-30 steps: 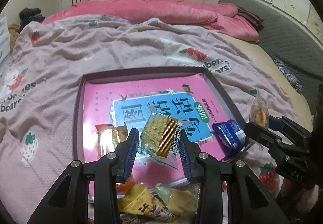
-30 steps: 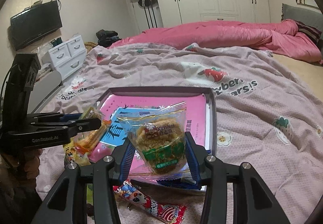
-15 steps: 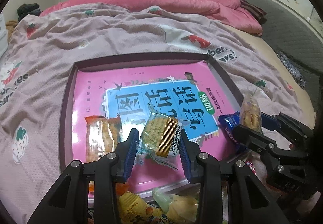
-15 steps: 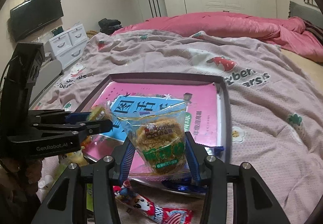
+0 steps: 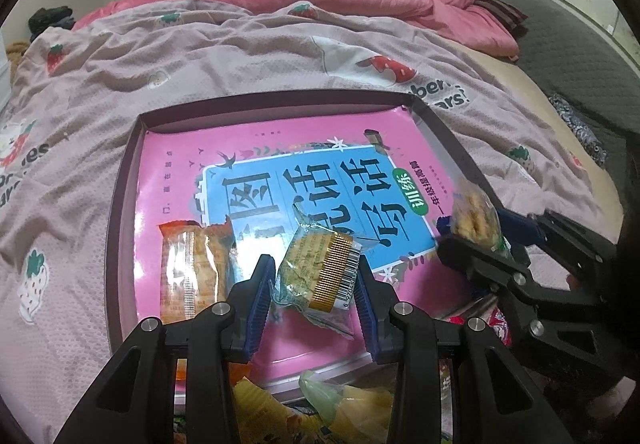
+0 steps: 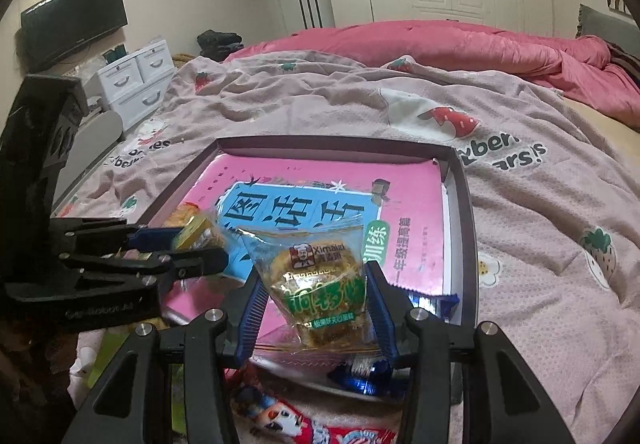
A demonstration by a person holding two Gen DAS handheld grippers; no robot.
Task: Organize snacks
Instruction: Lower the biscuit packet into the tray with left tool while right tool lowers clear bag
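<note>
1. Left wrist view: the left hand-held gripper [image 5: 316, 284] is clenched on a clear-wrapped biscuit packet [image 5: 320, 268] with a gold barcode end, its blue pads pressing both sides, and it hangs above the near part of the tray.
2. Below it lies the dark-rimmed tray [image 5: 120, 212], set on the strawberry-print bedspread [image 5: 200, 64], with a pink and blue book [image 5: 312, 180] covering its floor.
3. An orange snack packet [image 5: 192, 268] lies flat on the book, just left of the gripper.
4. Loose yellow snack packets [image 5: 352, 404] sit on the bed at the tray's near edge, under the gripper's arms.
5. At the right the right hand-held gripper [image 5: 476, 232] comes in, grasping a clear snack bag over the tray's right rim.
6. Right wrist view: the right hand-held gripper [image 6: 316, 292] is clenched on a clear green-labelled cake packet [image 6: 320, 284], held above the tray's [image 6: 466, 228] near right corner.
7. A blue snack packet [image 6: 432, 302] lies in that corner; another blue wrapper [image 6: 360, 376] pokes out just below the gripper.
8. A red cartoon-print packet [image 6: 304, 424] lies on the bedspread in front of the tray.
9. On the left, the left hand-held gripper [image 6: 200, 244] holds its packet over the tray's left side.
</note>
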